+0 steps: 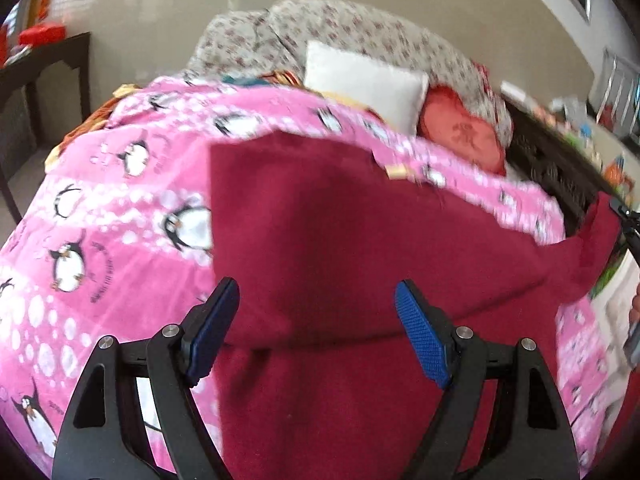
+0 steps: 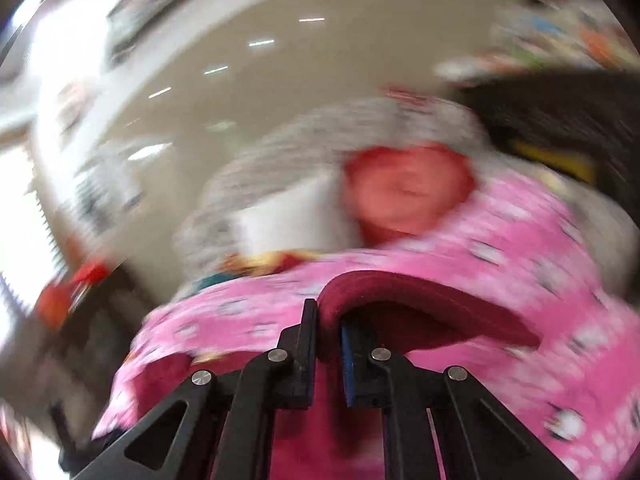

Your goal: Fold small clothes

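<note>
Dark red garment (image 1: pixel 360 240): soft matt cloth, slightly fuzzy nap. Pink penguin-print blanket (image 1: pixel 100 208) at left of frame: fleecy cloth, matt. Left gripper (image 1: pixel 318 320): matt black plastic arms, bright metal pins, blue pads (image 1: pixel 420 332) finely textured; floor (image 1: pixel 168 4) at upper frame glossy.

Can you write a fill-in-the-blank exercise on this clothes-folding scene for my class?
1. The blanket under the red cloth is pink with printed ____.
2. The right gripper is shut on the ____ cloth.
3. The left gripper stands ____ above the cloth.
4. The square pillow beside the heart cushion is ____.

Missing words: penguins; red; open; white
</note>
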Demonstrator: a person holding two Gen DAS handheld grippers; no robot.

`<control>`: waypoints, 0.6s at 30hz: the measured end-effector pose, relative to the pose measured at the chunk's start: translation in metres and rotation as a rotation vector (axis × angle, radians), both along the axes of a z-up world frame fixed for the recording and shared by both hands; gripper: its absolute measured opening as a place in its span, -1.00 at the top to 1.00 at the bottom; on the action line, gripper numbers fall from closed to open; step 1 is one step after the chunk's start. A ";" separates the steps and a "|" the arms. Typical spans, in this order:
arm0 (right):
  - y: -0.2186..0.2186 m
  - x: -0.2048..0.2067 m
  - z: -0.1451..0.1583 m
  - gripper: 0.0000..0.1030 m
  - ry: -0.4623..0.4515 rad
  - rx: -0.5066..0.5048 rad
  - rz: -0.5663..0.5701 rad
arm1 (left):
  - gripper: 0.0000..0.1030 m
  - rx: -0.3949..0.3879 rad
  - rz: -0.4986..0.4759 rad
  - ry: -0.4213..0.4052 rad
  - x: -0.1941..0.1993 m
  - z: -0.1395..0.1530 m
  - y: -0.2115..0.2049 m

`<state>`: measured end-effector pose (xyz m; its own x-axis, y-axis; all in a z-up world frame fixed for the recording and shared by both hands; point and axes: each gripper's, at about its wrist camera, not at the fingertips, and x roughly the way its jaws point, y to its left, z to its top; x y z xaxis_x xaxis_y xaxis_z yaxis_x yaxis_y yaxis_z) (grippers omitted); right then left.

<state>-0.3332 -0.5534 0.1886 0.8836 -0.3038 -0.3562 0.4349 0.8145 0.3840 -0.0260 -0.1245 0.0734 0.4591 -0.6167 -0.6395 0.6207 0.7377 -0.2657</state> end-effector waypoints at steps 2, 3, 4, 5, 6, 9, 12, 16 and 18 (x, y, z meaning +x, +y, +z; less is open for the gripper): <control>0.057 0.043 0.016 0.81 0.007 -0.100 0.181 | -0.57 -0.042 0.023 0.000 0.003 0.006 0.010; 0.081 0.060 0.015 0.81 0.009 -0.135 0.260 | -0.57 -0.063 0.039 0.000 0.005 0.009 0.016; 0.114 0.088 0.008 0.79 0.020 -0.171 0.391 | -0.57 -0.079 0.056 0.001 0.007 0.010 0.022; 0.134 0.106 -0.001 0.73 0.047 -0.183 0.476 | -0.57 -0.089 0.068 0.007 0.010 0.009 0.026; 0.151 0.122 -0.012 0.70 0.099 -0.187 0.542 | -0.57 -0.093 0.076 0.020 0.013 0.008 0.029; 0.186 0.150 -0.046 0.49 0.241 -0.181 0.669 | -0.57 -0.094 0.073 0.057 0.021 0.003 0.036; 0.175 0.141 -0.062 0.32 0.263 -0.165 0.591 | -0.57 -0.094 0.062 0.064 0.024 -0.002 0.038; 0.137 0.131 -0.067 0.30 0.246 -0.032 0.517 | -0.57 -0.123 0.069 0.091 0.031 -0.004 0.039; 0.121 0.123 -0.065 0.29 0.242 -0.034 0.452 | -0.57 -0.121 0.069 0.096 0.035 -0.004 0.033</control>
